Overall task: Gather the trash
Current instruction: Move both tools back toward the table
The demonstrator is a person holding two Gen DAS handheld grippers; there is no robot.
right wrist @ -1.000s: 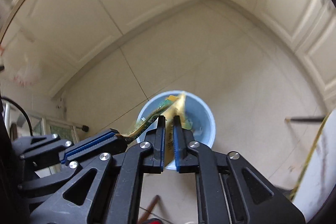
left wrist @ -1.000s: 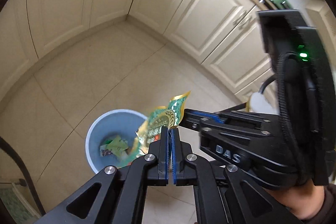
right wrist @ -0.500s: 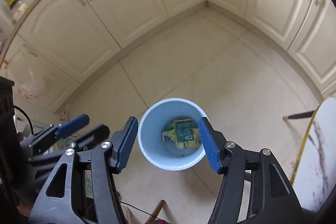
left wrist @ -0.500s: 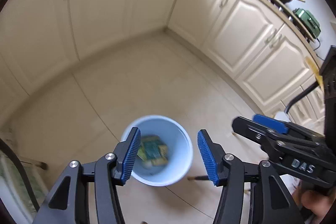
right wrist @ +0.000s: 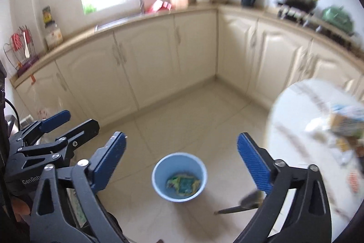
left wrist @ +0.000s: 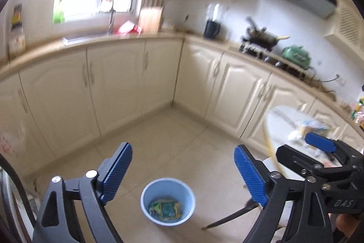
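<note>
Showing cream cabinets (left wrist: 118, 92) wrapping the room, tiled floor (right wrist: 193, 106) below. Round white surface (right wrist: 302, 111) at 3 o'clock, carrying blurred trash (right wrist: 345, 120). Blue bin (right wrist: 179, 177) at 6 o'clock on floor, crumpled green-yellow wrappers (right wrist: 183, 182) inside. Left gripper (left wrist: 183, 172) spread wide, empty, above bin. Right gripper (right wrist: 182, 162) likewise spread, empty, just beside left.

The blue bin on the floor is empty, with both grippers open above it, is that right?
Not quite. The blue bin already holds green and yellow wrappers, as the right wrist view shows. The rest holds: left gripper and right gripper are open above it.
</note>
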